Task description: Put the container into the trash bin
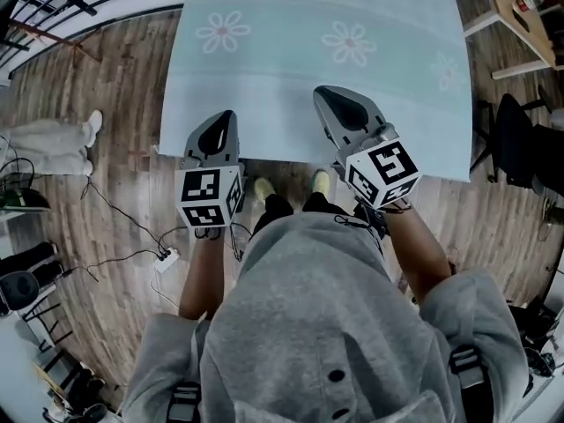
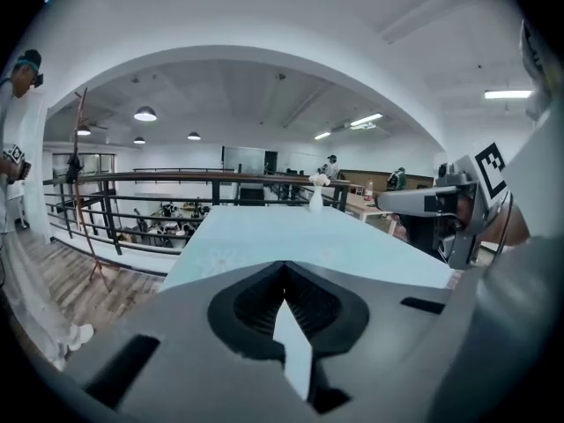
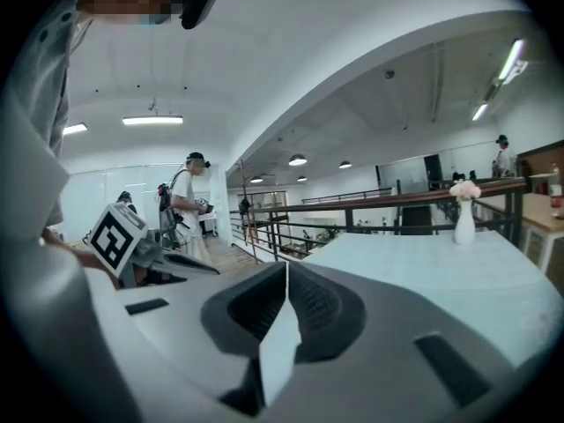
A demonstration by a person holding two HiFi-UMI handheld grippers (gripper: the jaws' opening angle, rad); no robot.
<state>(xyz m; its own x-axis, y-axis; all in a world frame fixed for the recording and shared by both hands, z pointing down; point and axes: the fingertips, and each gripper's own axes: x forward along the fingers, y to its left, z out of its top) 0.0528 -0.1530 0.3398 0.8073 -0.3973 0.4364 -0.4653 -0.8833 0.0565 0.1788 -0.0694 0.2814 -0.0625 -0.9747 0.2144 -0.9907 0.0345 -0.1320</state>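
**Item 1, left gripper [image 1: 226, 115].** We record its jaws closed, meeting at the tips, with nothing held between them. It is raised over the near edge of the table, on the wearer's left. Its marker cube [image 1: 210, 196] is on the end nearer the body.

**Item 2, right gripper [image 1: 324, 92].** We find its jaws likewise pressed together and empty. It is held to the right of the first, well apart from it, and reaches a little farther over the cloth.

**Item 3, table [image 1: 291, 86].** It is covered by a pale blue-green cloth printed with faint flowers [image 1: 223, 32]. At its far end we note a small white vase [image 3: 464, 221], upright, holding pale blossoms.

**Item 4, container and trash bin.** Neither shows in any view, so we cannot give a place for them.

**Item 5, surroundings.**
- A wooden floor [image 1: 97, 227] lies around the table.
- A white power strip [image 1: 166, 259] with trailing cables lies on the floor at near left.
- The wearer's grey hooded top [image 1: 326, 324] fills the near middle.
- The wearer's pale shoes [image 1: 262, 187] stand at the table's near edge.
- A dark railing [image 2: 132, 181] runs beyond the table on the left.
- A black chair [image 1: 515, 144] stands at the right.
- A second person [image 3: 188, 203] stands far off on the left, seen in the right gripper view.
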